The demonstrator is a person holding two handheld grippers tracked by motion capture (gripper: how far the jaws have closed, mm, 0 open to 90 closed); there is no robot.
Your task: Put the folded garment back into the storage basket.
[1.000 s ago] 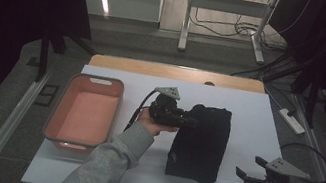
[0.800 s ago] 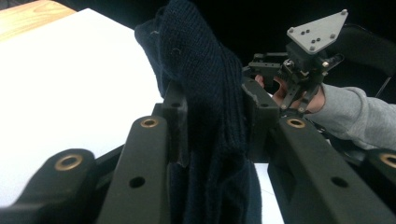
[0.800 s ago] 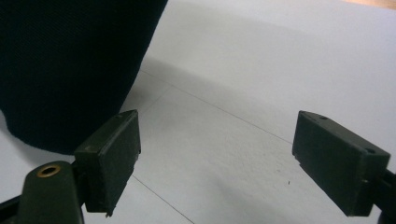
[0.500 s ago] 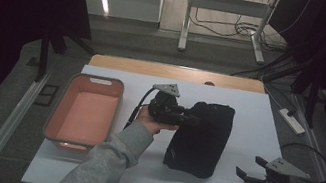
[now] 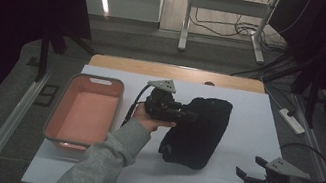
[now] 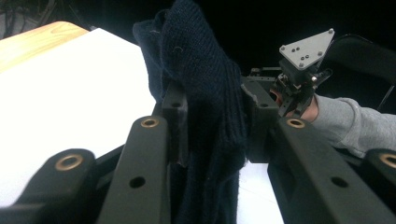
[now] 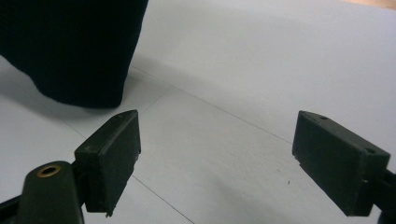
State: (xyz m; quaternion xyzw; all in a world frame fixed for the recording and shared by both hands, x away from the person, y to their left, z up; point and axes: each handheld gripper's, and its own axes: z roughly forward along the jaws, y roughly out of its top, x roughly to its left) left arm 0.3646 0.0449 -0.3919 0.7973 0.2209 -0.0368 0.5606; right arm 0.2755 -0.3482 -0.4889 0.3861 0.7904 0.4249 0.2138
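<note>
left gripper [image 5: 187, 113] clamps a fold of the dark navy knitted garment [image 5: 197, 130]; right gripper [image 5: 242, 175], jaws apart, hovers over the white table [image 5: 244, 111].

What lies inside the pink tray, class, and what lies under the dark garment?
The tray looks empty. The garment, pinched by the left gripper, rests on the white table; anything beneath it is hidden.

Left tool [image 5: 186, 114] jaws pinched together, forearm stretched forward; right tool [image 5: 244, 173] rests low, jaws spread.
</note>
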